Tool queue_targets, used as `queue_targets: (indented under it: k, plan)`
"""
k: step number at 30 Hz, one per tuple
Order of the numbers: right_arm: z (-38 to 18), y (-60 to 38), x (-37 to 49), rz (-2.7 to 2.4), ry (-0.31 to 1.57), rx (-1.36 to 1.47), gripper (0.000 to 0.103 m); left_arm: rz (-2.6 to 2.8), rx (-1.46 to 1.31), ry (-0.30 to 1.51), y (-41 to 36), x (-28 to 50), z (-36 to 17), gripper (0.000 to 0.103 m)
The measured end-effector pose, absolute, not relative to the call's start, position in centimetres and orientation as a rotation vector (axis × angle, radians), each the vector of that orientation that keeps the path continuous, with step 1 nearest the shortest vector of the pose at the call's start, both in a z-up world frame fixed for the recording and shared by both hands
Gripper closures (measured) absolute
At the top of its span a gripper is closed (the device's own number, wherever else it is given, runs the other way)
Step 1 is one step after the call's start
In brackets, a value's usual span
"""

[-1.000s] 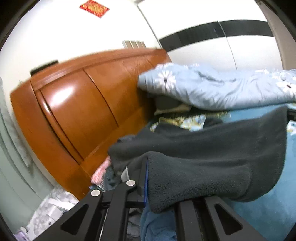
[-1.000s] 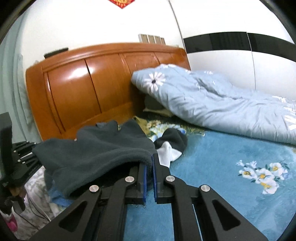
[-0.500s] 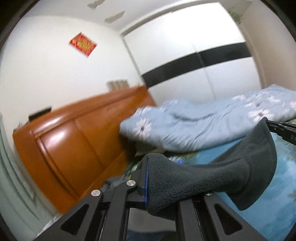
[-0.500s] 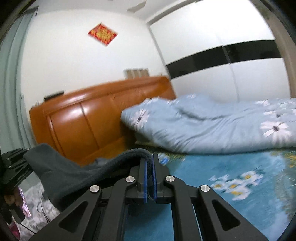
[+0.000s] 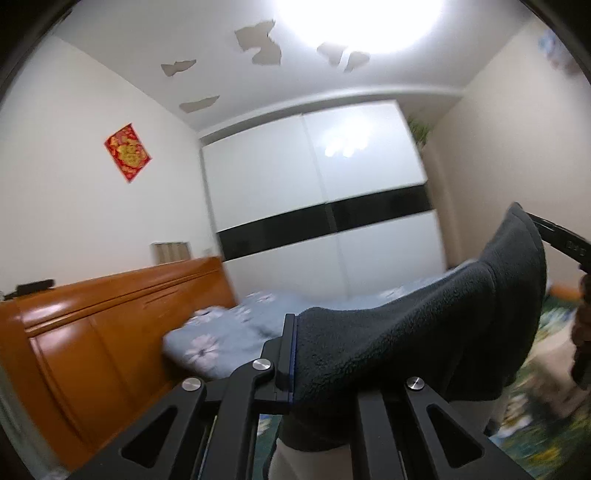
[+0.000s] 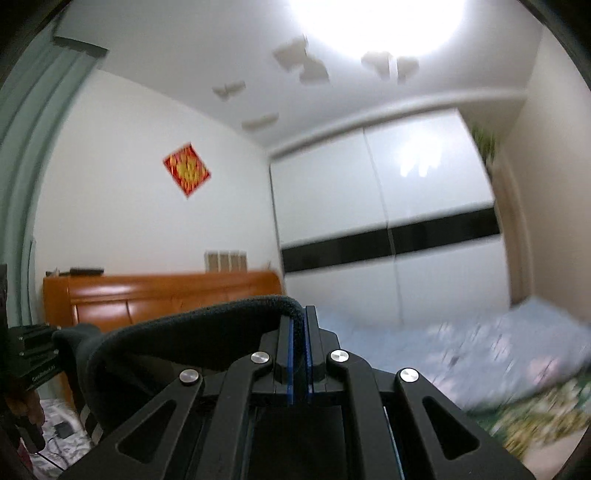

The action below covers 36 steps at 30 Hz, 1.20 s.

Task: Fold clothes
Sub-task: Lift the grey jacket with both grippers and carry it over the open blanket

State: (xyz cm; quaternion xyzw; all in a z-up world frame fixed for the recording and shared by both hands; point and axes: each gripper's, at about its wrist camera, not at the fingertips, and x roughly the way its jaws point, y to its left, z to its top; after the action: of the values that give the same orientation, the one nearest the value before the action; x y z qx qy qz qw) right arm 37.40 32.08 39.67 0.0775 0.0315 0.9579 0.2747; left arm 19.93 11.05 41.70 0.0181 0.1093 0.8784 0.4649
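A dark grey fleece garment hangs stretched between my two grippers, lifted high above the bed. My left gripper is shut on one edge of it; the fleece drapes over its right finger and hides it. My right gripper is shut on the other edge, and the fleece arcs away to the left toward the left gripper. In the left wrist view the right gripper shows at the far right, at the garment's upper corner. The lower part of the garment is out of view.
An orange wooden headboard stands at the left. A light blue floral duvet lies bunched on the bed, also in the right wrist view. A white wardrobe with a black band fills the far wall. A bright ceiling lamp is overhead.
Both grippers have risen and tilted upward with the fleece, lifting it off the bed and the clothes pile. The views now show ceiling and wardrobe instead of the mattress.
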Motion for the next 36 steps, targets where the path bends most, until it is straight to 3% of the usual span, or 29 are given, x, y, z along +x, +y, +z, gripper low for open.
queue_targets:
  k: [4, 8, 19, 24, 32, 36]
  plan:
    - [43.6, 30.0, 40.3, 2.525, -0.021, 0.262, 0.098, 2.074, 0.011, 0.257, 10.3, 21.4, 43.3, 0.095]
    - [43.3, 31.4, 38.6, 2.498, -0.029, 0.169, 0.098, 2.042, -0.121, 0.31, 12.7, 19.5, 40.9, 0.095]
    - [25.9, 45.3, 25.6, 2.431, 0.248, -0.334, 0.098, 2.016, -0.642, 0.473, 24.6, 7.8, 22.1, 0.095]
    - [19.4, 49.6, 20.7, 2.381, 0.318, -0.51, 0.098, 2.001, -0.771, 0.473, 28.9, 2.3, 16.7, 0.095]
    - [16.7, 56.4, 13.3, 2.287, 0.337, -0.582, 0.098, 1.97, -0.867, 0.451, 36.3, -5.3, 13.7, 0.095]
    - [13.2, 59.2, 9.5, 2.237, 0.347, -0.656, 0.098, 1.971, -0.954, 0.468, 39.4, -8.9, 8.9, 0.095]
